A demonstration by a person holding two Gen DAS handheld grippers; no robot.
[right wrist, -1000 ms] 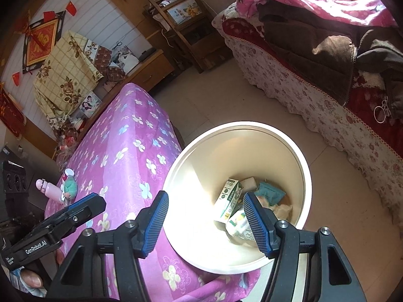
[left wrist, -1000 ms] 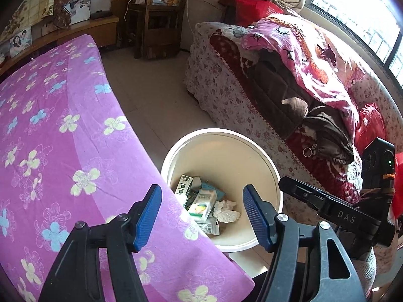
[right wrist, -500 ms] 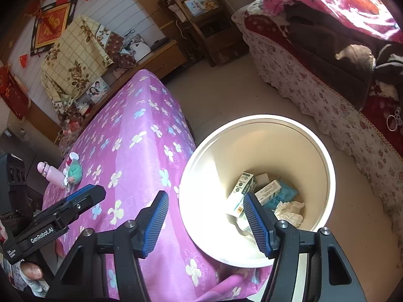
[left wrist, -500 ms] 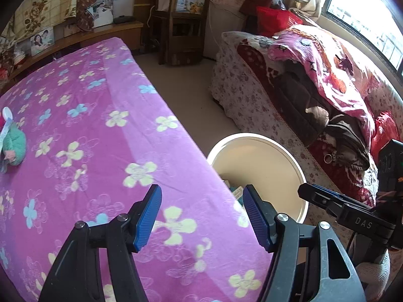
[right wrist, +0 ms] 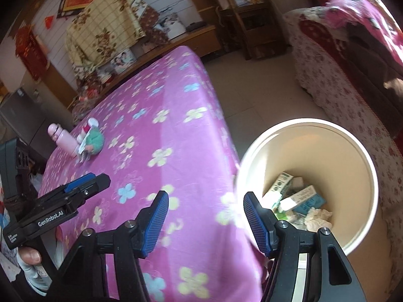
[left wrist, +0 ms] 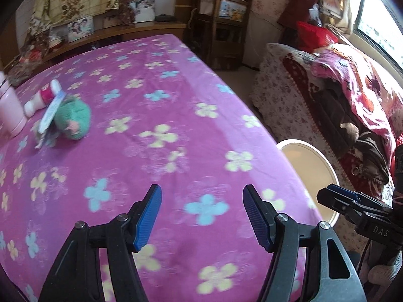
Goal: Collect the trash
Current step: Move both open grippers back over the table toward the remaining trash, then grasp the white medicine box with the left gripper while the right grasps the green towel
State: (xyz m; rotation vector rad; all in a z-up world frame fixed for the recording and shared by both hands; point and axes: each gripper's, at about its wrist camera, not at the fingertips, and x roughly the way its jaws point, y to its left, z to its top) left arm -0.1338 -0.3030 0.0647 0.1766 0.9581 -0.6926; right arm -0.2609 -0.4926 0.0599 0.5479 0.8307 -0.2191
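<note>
Several cartons (right wrist: 278,186) fill cream bin (right wrist: 370,196).

Both grippers have swung away from the bin (right wrist: 309,136) toward the purple tablecloth (left wrist: 156,115). The bin has slid to the right edge of the left view, and the green toy (left wrist: 75,119) and pink bottle (left wrist: 8,110) now show at upper left.

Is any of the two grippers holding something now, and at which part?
Nothing is held. The left gripper and the right gripper are both open and empty.
</note>
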